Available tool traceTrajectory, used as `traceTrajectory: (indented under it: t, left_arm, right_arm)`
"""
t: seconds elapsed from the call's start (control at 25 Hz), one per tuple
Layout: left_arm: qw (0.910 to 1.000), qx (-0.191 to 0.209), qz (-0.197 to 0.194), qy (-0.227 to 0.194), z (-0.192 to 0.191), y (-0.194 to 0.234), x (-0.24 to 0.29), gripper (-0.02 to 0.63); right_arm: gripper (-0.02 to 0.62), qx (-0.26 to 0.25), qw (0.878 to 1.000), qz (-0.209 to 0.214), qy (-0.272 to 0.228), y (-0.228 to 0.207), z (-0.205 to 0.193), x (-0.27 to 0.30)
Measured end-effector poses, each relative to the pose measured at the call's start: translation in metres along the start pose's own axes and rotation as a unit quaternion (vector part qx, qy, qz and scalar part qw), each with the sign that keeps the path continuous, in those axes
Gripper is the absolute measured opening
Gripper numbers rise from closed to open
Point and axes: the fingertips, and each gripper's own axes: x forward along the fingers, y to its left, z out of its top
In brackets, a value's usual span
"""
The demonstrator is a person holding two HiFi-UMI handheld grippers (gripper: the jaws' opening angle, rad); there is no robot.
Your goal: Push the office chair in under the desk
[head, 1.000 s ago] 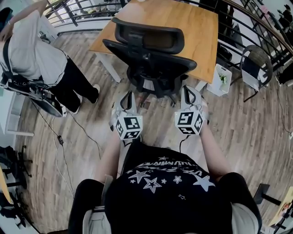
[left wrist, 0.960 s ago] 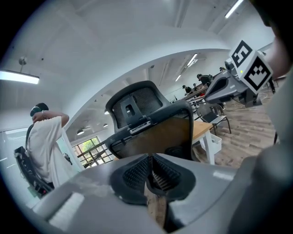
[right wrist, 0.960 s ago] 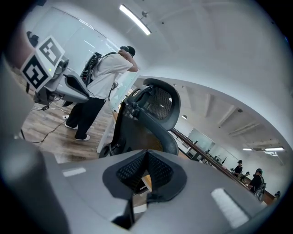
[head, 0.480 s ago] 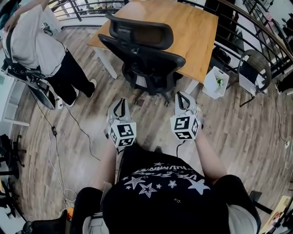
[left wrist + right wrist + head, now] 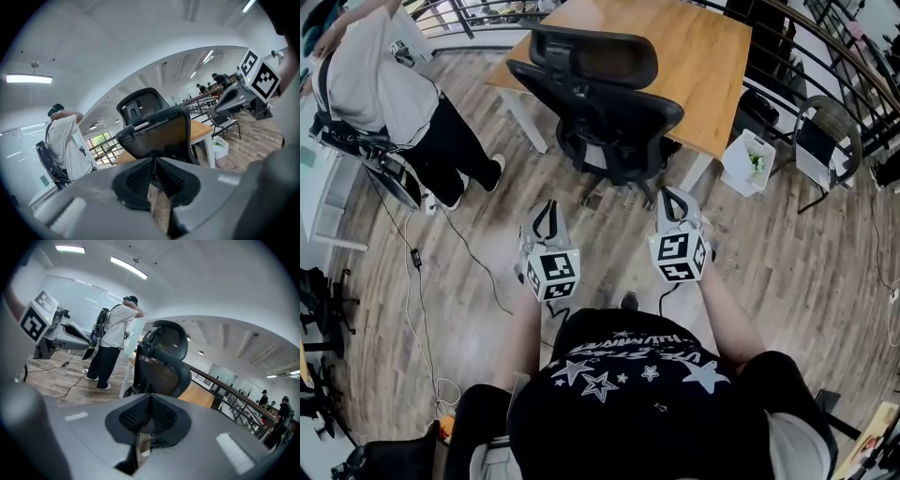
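Head view: office chair stands at near edge of wooden table, backrest twd the wearer, seat partly tucked under the tabletop. Left tongs & right tongs are held side by side over the plank floor, short of the chair, not touching it. Another person stands at far left, w/ a cable trailing across the floor nearby. White bin sits beside the table's right leg. Left gripper view: left tongs are closed, pads meeting at the tips, nothing between them; chair back is straight ahead, table behind it, person at left, right tongs at upper right. Right gripper view: right tongs are pressed fully together, empty; chair ahead, apart from the tips, table to its right, person left of the chair, left tongs at far left.
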Motion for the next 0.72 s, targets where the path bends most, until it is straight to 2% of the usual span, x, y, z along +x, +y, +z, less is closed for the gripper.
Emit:
traceTrajectory:
  t: [0.32, 0.72]
  left_arm:
    - [0.9998, -0.016, 0.014, 0.003, -0.020, 0.022, -0.036, 0.025]
    - [0.9993, -0.034, 0.013, 0.012, -0.050, 0.027, -0.104, 0.025]
  right_arm:
    - [0.002, -0.027, 0.999, 0.017, 0.001, 0.038, 0.017, -0.007]
    - [0.002, -0.048, 0.999, 0.021, 0.010, 0.086, 0.016, -0.061]
